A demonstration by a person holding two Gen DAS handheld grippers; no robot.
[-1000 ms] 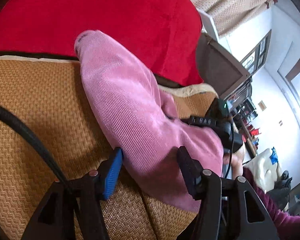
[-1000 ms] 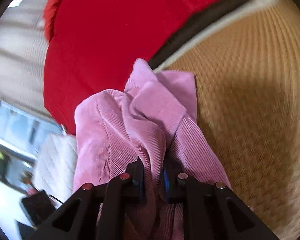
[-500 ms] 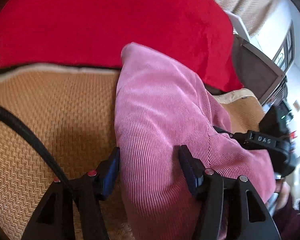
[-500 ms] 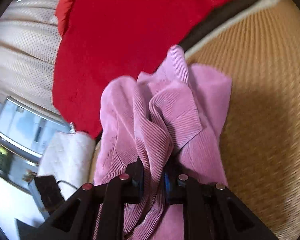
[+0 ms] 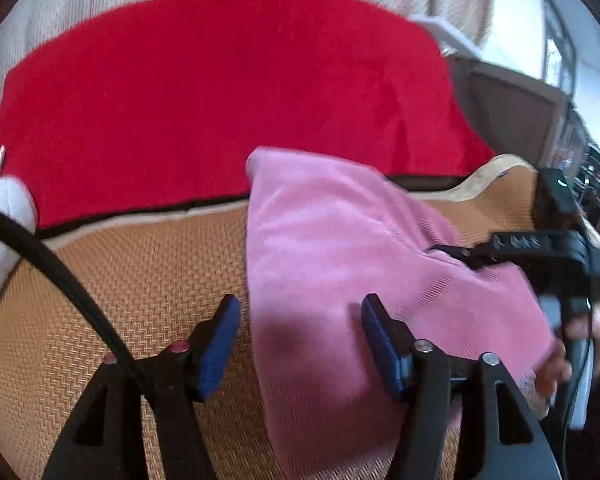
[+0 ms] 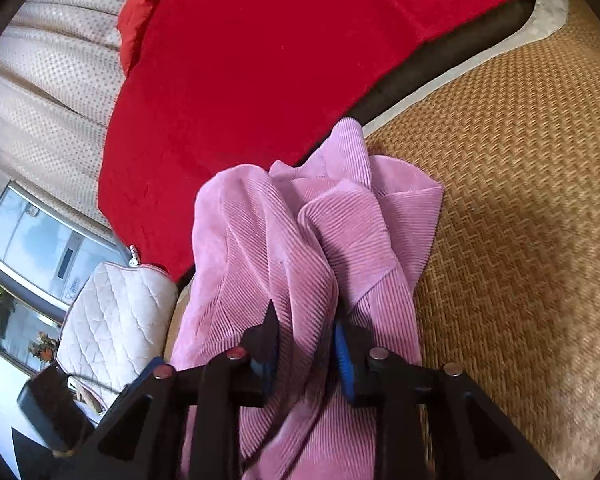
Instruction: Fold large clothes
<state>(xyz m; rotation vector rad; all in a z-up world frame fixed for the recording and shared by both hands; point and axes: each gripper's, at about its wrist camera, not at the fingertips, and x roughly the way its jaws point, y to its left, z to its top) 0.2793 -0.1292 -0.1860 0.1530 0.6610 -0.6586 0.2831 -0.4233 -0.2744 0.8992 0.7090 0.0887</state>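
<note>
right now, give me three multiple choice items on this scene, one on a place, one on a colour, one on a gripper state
1. Where does the pink ribbed corduroy garment lie?
A. on the woven tan rattan mat
B. on a bare wooden floor
C. inside a basket

2. What colour is the plush blanket behind the mat?
A. green
B. red
C. grey

3. What state is the right gripper in?
A. wide open over the mat
B. shut on nothing
C. shut on a bunch of the garment

Answers:
1 A, the mat's weave shows on both sides of the cloth.
2 B, it is bright red in both views.
3 C, its fingers pinch gathered pink folds, while the left gripper stands open across the cloth.
</note>
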